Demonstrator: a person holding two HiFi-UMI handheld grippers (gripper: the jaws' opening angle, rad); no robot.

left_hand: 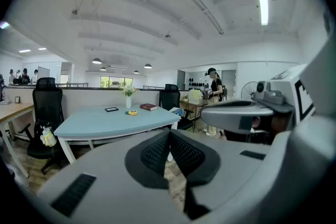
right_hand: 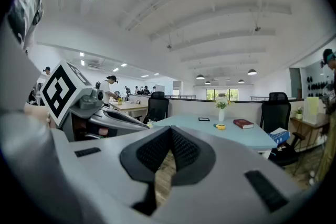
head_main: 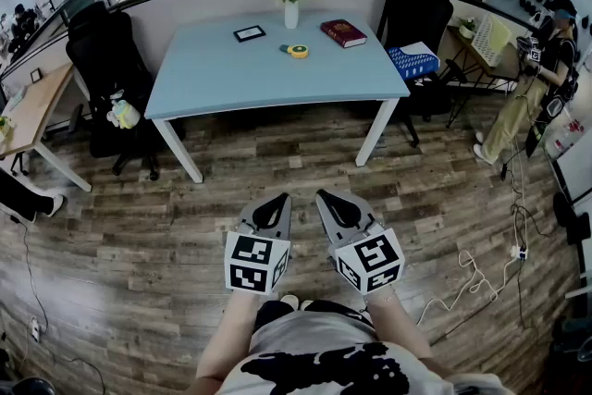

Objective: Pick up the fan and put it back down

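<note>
Took for the fan (head_main: 297, 50) a small yellow round thing, though could not be sure of it at that size. Saw it lying on the pale blue table (head_main: 222, 79), toward the far edge. Placed it between a dark tablet (head_main: 249, 33) and a red book (head_main: 343, 32), just in front of a white vase (head_main: 291, 14) of flowers, touching none of them. Found both grippers well apart from it, low over the wooden floor (head_main: 139, 245) on the near side of the table, side by side and pointing toward it. Found the left gripper (head_main: 276, 199) with jaws pressed together and nothing between them. Found the same on the right gripper (head_main: 326, 195): pads meeting at the tips, empty. Noted a black office chair (head_main: 102, 60) left of the table with a plush toy (head_main: 123, 113) on its seat, and a person (head_main: 536, 88) standing far right.
</note>
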